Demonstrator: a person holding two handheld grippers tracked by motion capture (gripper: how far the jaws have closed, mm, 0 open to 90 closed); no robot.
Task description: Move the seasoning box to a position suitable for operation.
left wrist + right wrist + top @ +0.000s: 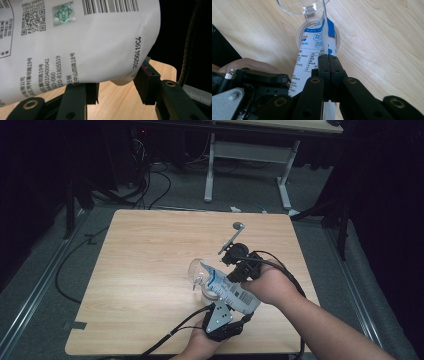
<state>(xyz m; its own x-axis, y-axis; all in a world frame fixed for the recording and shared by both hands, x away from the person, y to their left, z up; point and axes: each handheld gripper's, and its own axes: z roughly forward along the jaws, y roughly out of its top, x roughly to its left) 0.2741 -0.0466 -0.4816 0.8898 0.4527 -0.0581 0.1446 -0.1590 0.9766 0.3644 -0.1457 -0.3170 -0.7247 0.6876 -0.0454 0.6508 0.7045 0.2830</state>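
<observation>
A white and blue printed pouch (pixel 227 287) hangs tilted over a clear round jar (pixel 202 287) on the wooden table (pixel 150 250). The jar's clear lid (pixel 195 269) is flipped open. In the right gripper view the pouch (pixel 312 50) has its upper end at the jar's rim (pixel 337 35). My right gripper (pixel 240 270) (pixel 328 58) is shut on the pouch's thin side seam. My left gripper (pixel 222 312) (pixel 117 82) comes from the near edge. Its jaws stand apart around the pouch's bulging bottom end (pixel 87 45) and touch it.
A thin grey rod with a round end (pixel 233 236) sticks out beyond the right gripper. Black cables (pixel 170 335) trail off the table's near edge. Past the far edge, a white desk frame (pixel 210 170) and loose cables sit on the floor.
</observation>
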